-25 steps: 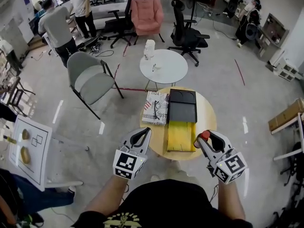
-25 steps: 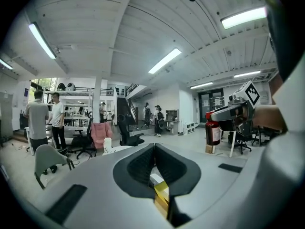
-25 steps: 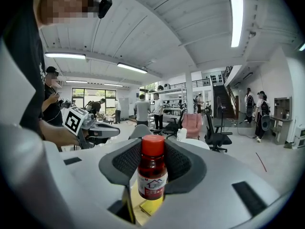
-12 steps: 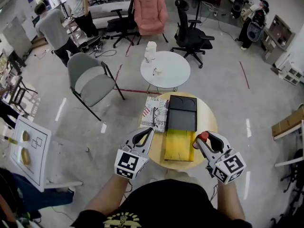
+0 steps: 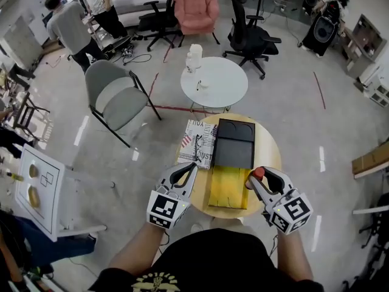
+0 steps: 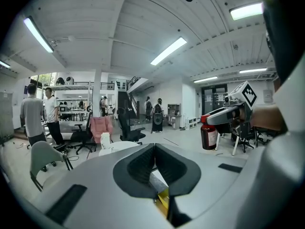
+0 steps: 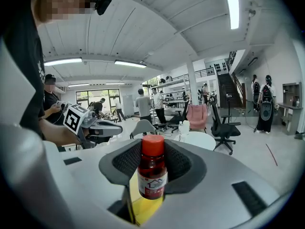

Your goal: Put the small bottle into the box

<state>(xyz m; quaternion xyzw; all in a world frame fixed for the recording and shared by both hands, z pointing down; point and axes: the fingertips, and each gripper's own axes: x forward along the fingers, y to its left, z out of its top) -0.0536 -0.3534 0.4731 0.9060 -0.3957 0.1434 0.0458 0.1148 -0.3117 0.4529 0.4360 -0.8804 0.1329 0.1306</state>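
The small bottle (image 5: 258,175), dark red with a red cap, stands upright between the jaws of my right gripper (image 5: 254,180), which is shut on it. In the right gripper view the bottle (image 7: 152,173) fills the gap of the right gripper (image 7: 153,162). It hangs just right of the open box (image 5: 229,188), whose yellow inside faces up and whose black lid (image 5: 234,143) lies folded back. My left gripper (image 5: 190,166) hovers at the box's left edge. The left gripper (image 6: 155,150) is shut on nothing, its pads touching.
The box lies on a small round wooden table (image 5: 270,152), with a printed magazine (image 5: 199,143) left of the lid. Beyond stand a white round table (image 5: 222,85), a grey chair (image 5: 115,99), a pink armchair (image 5: 196,9) and office chairs. People stand at the far left.
Both grippers have stayed over the near edge of the table and the right one keeps hold of the bottle. Only the head view has shifted a little.
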